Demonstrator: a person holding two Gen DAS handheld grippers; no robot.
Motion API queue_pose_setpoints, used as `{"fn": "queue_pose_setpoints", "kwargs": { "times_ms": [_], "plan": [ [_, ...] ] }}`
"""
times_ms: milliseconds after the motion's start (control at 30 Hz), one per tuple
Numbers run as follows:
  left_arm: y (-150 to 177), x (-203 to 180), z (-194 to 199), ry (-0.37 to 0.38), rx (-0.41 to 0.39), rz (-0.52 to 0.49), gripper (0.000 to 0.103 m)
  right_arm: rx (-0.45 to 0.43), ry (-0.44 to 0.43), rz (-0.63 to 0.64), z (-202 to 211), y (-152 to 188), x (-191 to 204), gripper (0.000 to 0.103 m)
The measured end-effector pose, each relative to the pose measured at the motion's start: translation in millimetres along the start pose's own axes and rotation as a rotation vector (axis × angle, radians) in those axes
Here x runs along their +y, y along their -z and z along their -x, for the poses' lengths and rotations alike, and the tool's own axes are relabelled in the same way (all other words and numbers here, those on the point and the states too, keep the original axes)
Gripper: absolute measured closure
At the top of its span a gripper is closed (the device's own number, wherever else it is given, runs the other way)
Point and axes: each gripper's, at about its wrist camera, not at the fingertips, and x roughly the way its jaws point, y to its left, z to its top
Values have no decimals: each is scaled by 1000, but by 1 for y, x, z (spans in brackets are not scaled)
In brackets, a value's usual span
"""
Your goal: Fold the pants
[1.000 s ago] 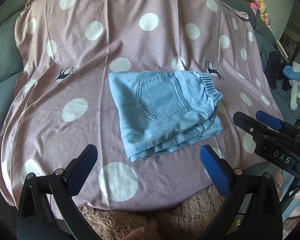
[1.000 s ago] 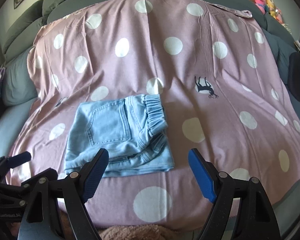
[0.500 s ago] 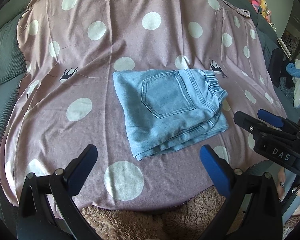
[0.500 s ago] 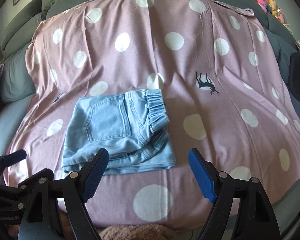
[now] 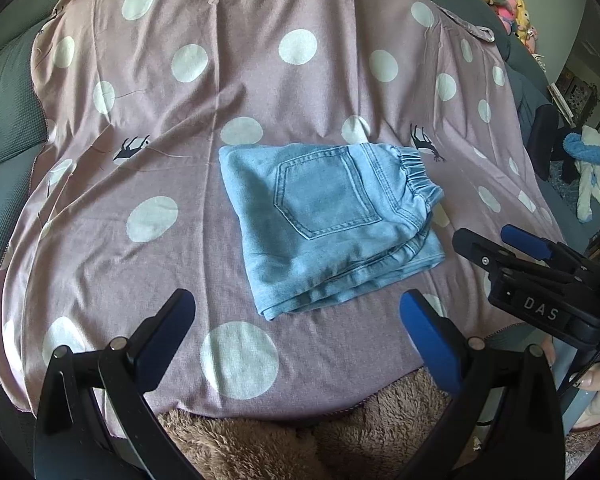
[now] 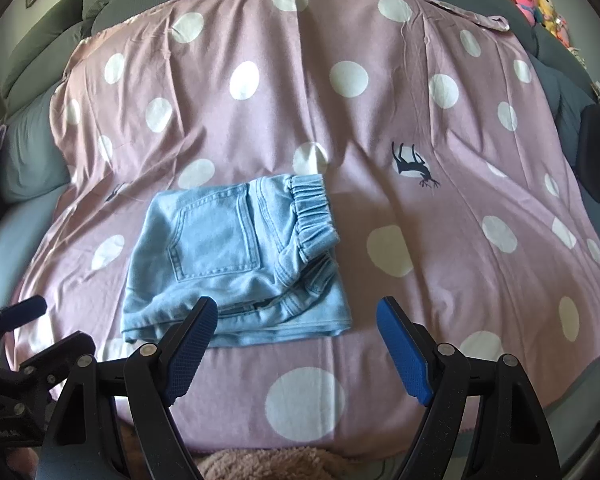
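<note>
Left wrist view: my left gripper (image 5: 296, 320) hangs spread and empty, short of the folded light-blue denim pants (image 5: 328, 224) on the mauve polka-dot sheet (image 5: 140, 160).

Right wrist view: my right gripper (image 6: 296, 338) gapes, empty, just short of the pants' near edge; fold looks done.

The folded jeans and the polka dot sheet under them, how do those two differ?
The jeans are light blue denim, while the sheet is mauve with white dots. The jeans are folded into a small, thick, layered bundle; the sheet is spread in a single layer. The jeans show a stitched back pocket and an elastic waistband; the sheet bears small dark deer prints. Both are fabric, and neither open gripper touches them.
</note>
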Motion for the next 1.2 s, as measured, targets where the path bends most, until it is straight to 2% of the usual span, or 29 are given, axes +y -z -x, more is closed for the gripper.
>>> {"fn": "queue_pose_setpoints", "kwargs": {
  "times_ms": [1200],
  "plan": [
    [1, -6, 6, 10, -7, -22, 1, 12, 7, 14, -1, 1, 2, 22]
  ]
}}
